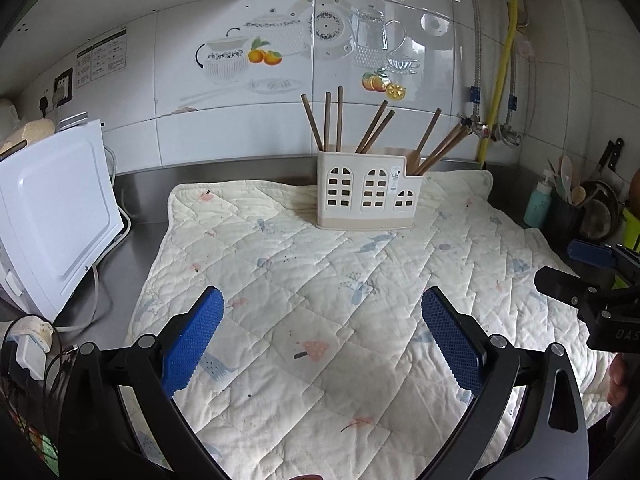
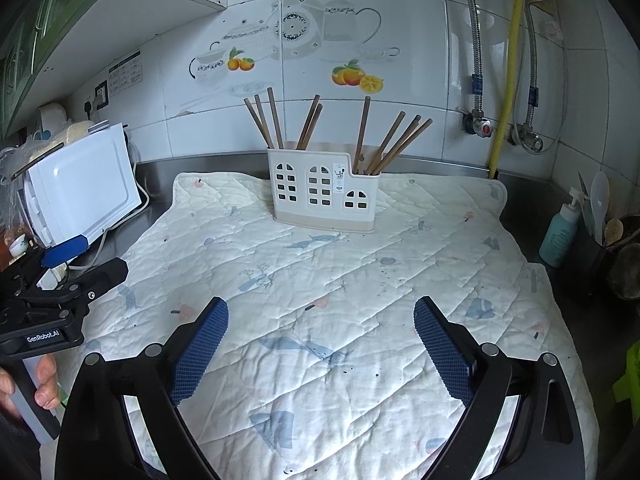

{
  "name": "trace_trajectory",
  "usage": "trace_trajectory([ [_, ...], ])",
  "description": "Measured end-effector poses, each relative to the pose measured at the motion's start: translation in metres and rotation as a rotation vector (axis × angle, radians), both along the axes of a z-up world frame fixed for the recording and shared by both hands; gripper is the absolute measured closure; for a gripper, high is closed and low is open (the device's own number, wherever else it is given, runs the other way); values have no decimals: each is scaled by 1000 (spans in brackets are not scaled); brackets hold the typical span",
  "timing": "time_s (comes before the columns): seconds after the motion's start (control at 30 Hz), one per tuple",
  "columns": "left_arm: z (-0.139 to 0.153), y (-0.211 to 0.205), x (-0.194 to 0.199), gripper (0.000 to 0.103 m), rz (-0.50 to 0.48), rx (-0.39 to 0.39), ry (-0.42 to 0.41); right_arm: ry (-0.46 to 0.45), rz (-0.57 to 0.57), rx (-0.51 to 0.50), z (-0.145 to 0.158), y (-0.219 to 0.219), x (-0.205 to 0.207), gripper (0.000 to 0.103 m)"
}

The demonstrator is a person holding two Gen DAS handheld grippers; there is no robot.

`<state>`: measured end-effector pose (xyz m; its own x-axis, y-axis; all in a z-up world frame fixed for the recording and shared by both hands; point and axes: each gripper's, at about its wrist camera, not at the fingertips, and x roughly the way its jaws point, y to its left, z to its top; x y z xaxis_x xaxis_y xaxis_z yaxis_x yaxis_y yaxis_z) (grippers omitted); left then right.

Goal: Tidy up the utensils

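Quilted mat (image 2: 320, 280), house-shaped holder (image 2: 324, 196), upright chopsticks (image 2: 362, 132)

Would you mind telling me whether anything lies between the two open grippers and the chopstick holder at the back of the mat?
Nothing visible does. Only bare quilted mat lies between the left gripper, the right gripper and the chopstick holder with its chopsticks.

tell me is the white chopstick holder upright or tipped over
Upright. The white house-shaped plastic chopstick holder stands on its base on the quilted cream mat, with brown wooden chopsticks sticking up out of it.
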<state>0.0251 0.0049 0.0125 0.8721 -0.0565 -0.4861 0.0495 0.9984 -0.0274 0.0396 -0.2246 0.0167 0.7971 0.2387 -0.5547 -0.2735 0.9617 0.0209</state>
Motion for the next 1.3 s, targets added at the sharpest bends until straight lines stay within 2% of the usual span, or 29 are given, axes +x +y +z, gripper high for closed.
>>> trace_trajectory([
  [1.3, -6, 2, 3, 5, 1, -12, 20, 16, 5, 7, -5, 0, 2, 12],
])
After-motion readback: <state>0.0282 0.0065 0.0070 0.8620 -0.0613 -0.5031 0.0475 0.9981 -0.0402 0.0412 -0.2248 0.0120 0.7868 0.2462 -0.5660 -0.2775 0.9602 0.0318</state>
